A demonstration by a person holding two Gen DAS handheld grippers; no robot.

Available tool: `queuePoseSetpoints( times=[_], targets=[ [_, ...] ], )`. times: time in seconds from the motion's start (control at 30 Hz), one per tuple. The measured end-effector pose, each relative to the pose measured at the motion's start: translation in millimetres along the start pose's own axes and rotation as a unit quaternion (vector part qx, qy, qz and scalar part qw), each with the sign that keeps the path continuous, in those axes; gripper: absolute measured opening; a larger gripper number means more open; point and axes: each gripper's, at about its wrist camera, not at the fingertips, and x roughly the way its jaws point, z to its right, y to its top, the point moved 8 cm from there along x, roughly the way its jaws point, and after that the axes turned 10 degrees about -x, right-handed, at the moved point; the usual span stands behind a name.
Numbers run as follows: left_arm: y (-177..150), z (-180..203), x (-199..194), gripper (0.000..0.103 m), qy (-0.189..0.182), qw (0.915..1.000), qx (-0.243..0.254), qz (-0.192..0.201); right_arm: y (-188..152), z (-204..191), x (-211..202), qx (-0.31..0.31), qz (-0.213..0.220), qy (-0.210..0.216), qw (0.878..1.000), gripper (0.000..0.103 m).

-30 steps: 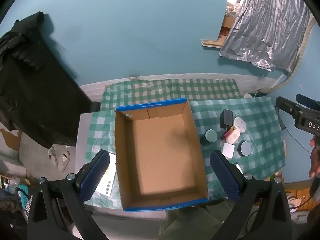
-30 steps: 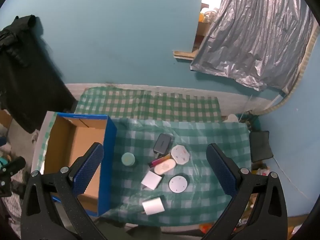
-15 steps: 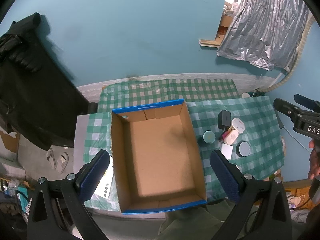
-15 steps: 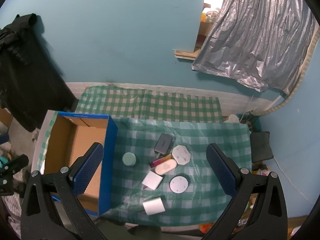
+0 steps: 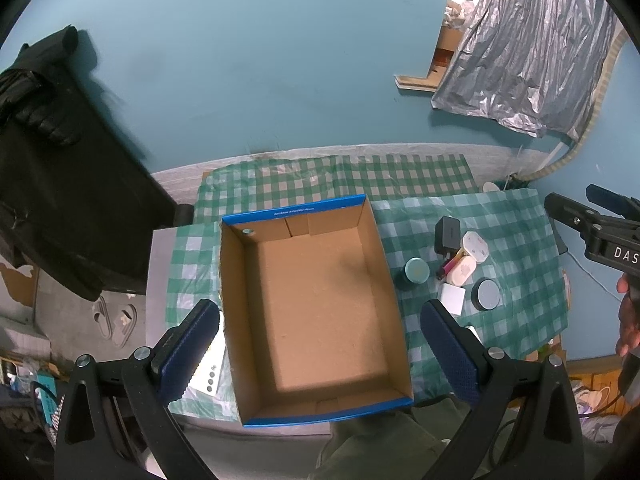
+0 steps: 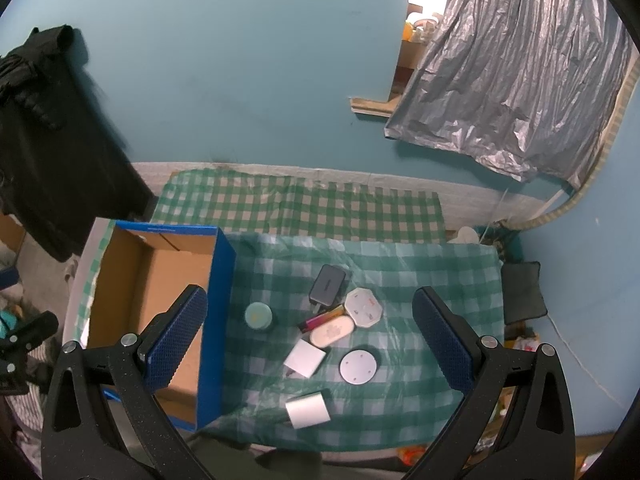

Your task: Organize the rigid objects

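From the left wrist, the left gripper (image 5: 320, 344) hangs with its jaws spread wide and nothing between them, high over the cardboard box (image 5: 316, 308), whose brown floor lies bare. The box sits on a green checked cloth (image 5: 516, 240). Right of it the small items cluster: a black charger (image 5: 447, 234), a teal-lidded jar (image 5: 417, 270), a white square block (image 5: 452, 298) and a grey round puck (image 5: 486, 294). A second white block is mostly hidden behind the right finger. At the frame's right edge the other gripper's body and a hand (image 5: 628, 320) are cut off.

From the right wrist, the right gripper (image 6: 306, 332) is likewise wide apart and holds nothing above the cluster. Here the second white block (image 6: 308, 408) shows fully, along with an octagonal white piece (image 6: 363, 307), an oval white case (image 6: 332, 330) and a pink-yellow stick (image 6: 322, 318) half tucked under it. The box's near corner is masked by the left finger.
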Motion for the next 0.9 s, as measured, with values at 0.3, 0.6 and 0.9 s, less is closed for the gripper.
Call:
queuePoseSetpoints(
  times=[0.3, 0.6, 0.9],
  targets=[
    [-3.7, 0.7, 1.6, 0.101, 0.001, 1.0, 0.001, 0.0, -1.1, -1.3, 1.0, -0.001, -0.001, 0.0, 1.0, 0.101],
    [-3.6, 1.6, 2.0, 0.101, 0.0, 1.0, 0.002, 0.0, 0.5, -1.0, 1.4, 0.0, -0.003, -0.001, 1.0, 0.101],
    [-4.6, 2.5, 2.3, 0.101, 0.001, 1.0, 0.002, -0.001, 1.0, -0.9, 1.0, 0.0, -0.003, 0.0, 1.0, 0.101]
  ],
)
